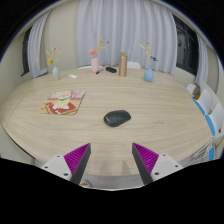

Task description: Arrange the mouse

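Gripper view looked out level over a round wooden table (120, 95), with the gripper (112, 160) held above the near edge and aimed straight ahead. Its two fingers stood spread wide, pads (76, 158) facing inward, nothing between them. The black mouse (117, 118) lay on the tabletop just beyond the fingers, roughly centred between their lines and apart from both. A picture book (64, 102) sat well off to the mouse's left. Three vases of flowers (95, 63) and a wooden cylinder (123, 65) stood along the far edge.
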The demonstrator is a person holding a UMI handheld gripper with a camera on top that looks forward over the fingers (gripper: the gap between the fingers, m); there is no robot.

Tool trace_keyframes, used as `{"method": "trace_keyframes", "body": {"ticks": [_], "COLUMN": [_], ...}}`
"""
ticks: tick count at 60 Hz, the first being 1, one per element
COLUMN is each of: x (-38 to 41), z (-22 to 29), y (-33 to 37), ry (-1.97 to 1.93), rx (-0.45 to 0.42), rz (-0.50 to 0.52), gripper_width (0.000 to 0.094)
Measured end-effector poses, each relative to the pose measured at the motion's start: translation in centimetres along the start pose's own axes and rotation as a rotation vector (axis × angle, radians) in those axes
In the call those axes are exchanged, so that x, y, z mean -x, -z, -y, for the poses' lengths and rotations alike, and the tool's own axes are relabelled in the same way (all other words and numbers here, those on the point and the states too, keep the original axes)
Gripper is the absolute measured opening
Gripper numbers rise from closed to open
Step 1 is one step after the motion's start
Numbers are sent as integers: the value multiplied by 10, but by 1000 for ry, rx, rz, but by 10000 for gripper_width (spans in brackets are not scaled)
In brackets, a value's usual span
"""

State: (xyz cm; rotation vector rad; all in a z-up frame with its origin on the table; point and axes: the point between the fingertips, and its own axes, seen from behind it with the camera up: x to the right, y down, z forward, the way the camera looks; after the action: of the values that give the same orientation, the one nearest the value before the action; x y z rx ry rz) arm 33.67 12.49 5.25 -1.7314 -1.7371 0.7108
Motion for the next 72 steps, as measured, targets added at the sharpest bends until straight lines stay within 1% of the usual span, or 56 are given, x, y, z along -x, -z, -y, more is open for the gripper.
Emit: {"method": "trace_keyframes", "body": {"ticks": [13, 43, 53, 59, 66, 68, 72], "x": [8, -3, 1, 9, 17, 19, 17], "z": [14, 68, 88, 97, 104, 106, 108], "y": [-48, -155, -180, -194, -204, -205, -208], "ry": [-36, -50, -38, -38, -21, -13, -4], "rx": [-23, -24, -29, -25, -27, -28, -28], "rz": [11, -43, -32, -4, 26, 35, 27], "gripper_width": [856, 865, 865, 861, 808, 758, 622]}}
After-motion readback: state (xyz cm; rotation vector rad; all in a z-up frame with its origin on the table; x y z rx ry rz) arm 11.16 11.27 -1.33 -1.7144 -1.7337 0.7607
